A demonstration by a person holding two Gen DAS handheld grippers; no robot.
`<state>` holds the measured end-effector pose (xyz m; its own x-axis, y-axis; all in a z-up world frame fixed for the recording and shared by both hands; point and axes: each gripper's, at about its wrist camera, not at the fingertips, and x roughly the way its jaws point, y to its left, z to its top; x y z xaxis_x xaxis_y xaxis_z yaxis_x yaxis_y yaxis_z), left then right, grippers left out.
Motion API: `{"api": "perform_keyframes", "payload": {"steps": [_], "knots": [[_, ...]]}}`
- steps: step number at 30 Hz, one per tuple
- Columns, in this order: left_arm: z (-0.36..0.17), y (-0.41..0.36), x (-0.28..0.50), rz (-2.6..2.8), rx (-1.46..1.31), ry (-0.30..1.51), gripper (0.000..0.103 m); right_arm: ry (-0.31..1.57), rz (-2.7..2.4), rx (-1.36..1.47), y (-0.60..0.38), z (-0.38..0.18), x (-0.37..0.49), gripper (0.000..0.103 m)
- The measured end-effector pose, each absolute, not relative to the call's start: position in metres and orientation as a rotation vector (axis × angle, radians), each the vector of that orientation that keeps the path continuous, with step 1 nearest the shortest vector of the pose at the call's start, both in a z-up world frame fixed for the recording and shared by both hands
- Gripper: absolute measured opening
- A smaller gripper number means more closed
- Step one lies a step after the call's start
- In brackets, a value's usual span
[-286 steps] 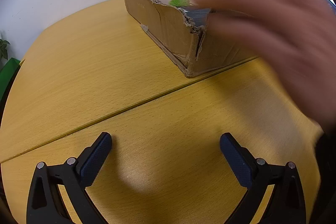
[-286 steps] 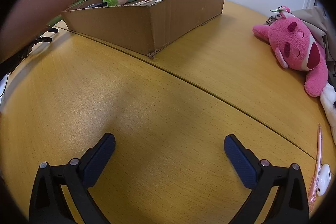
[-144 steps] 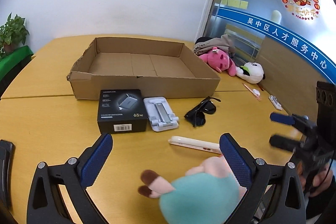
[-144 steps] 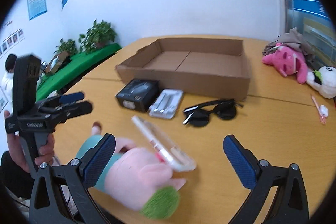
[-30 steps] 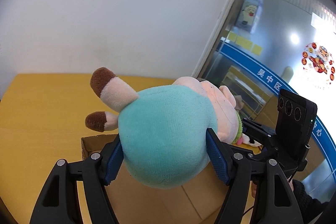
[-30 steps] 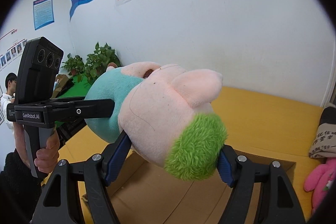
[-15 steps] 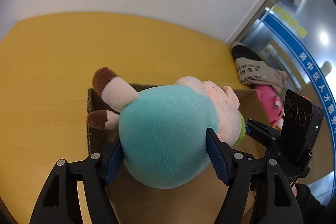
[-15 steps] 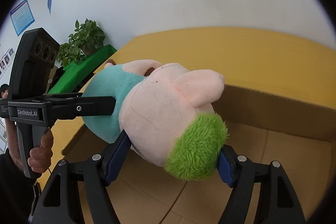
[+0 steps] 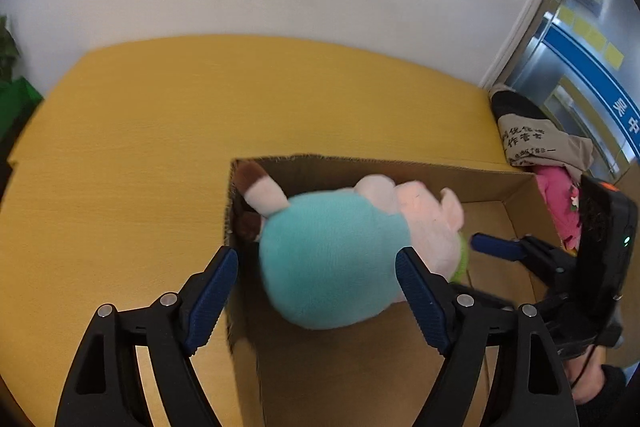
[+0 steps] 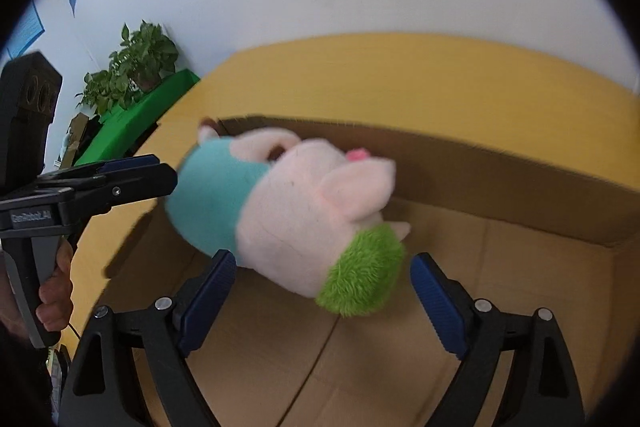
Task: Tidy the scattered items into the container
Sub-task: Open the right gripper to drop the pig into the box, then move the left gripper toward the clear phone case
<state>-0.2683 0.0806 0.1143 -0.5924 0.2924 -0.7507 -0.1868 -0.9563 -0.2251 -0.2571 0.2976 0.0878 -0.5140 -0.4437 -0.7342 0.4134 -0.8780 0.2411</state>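
Over the open brown cardboard box, the soft pink plush pig in a teal shirt sits between both opening grippers, left gripper and right gripper pads clear of it; light and squashy, it seems best held by its plump middle.

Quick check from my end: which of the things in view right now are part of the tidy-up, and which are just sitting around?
Part of the job:
- plush pig, loose between both grippers over the box
- cardboard box
- left gripper, jaws opening
- right gripper, jaws opening

Just lying about:
- pink plush beyond the box
- folded cloth
- potted plants
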Motion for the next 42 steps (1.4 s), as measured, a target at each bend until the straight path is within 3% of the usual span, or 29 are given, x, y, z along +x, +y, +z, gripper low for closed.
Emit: {"api": "perform_keyframes", "payload": {"steps": [6, 11, 17, 42], "knots": [[0.176, 0.092, -0.170, 2.759, -0.981, -0.064, 0.103, -0.016, -2.522, 1.017, 0.322, 0.155, -0.161, 0.102], [0.201, 0.128, -0.100, 2.793, -0.835, -0.084, 0.103, 0.035, -2.640, 0.941, 0.341, 0.174, -0.078, 0.102], [0.196, 0.162, -0.040, 2.776, -0.796, -0.123, 0.103, 0.113, -2.720, 0.945, 0.370, 0.174, -0.014, 0.102], [0.190, 0.191, 0.024, 2.759, -0.806, -0.060, 0.103, 0.150, -2.709, 0.935, 0.373, 0.173, 0.036, 0.102]]}}
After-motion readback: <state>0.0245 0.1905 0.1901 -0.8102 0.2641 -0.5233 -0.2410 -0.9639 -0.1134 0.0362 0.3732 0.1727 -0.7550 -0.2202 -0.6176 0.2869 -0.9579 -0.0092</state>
